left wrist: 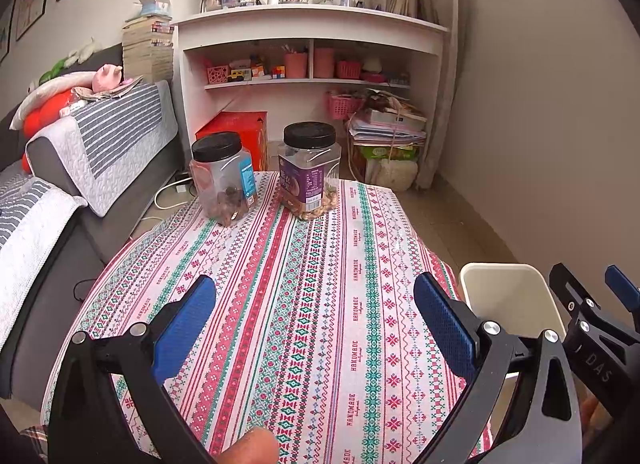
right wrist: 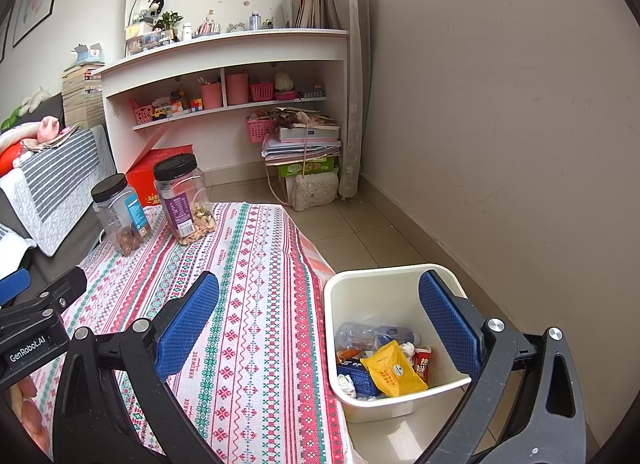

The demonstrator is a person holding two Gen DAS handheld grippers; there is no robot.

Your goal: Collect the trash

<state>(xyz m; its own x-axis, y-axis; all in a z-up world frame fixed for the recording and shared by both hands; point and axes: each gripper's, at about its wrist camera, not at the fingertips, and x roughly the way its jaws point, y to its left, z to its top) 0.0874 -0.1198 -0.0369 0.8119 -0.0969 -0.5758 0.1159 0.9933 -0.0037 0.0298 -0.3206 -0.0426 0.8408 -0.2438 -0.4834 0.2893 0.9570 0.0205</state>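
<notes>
Both grippers are up front and spread wide, nothing between the blue pads on either one. The left gripper (left wrist: pixel 314 316) hangs over the near end of the counter (left wrist: pixel 280 304), its fingers (left wrist: pixel 188 320) released above the striped pink-and-green tablecloth. The right gripper (right wrist: pixel 320 320) sits just off to the right, one finger over the cloth and the other over the bin, fingers (right wrist: pixel 448 320) also let go and empty.

The trash is all in the white bin (right wrist: pixel 360 284), which stands on the floor tight against the right edge of the counter. Looking down into it from the right wrist view you get a yellow packet (right wrist: pixel 390 370) on top, a crushed clear bottle (right wrist: pixel 368 334) behind it, a dark blue box (right wrist: pixel 356 378) to the left, a red wrapper (right wrist: pixel 422 362) to the right, and some crumpled white paper bits tucked around. From the left wrist view only the bin's rim (left wrist: pixel 500 268) shows, contents hidden.

Further back, at the far end of the counter, two clear jars with black lids stand upright, near each other but apart: the blue-label jar (left wrist: pixel 224 180) on the left, the purple-label jar (left wrist: pixel 310 172) on the right, both with only a little food at the bottom.

Past that there's a grey sofa (left wrist: pixel 80 168) along the left and a white shelf unit (left wrist: pixel 312 48) against the back wall, loaded with pink baskets and books.
</notes>
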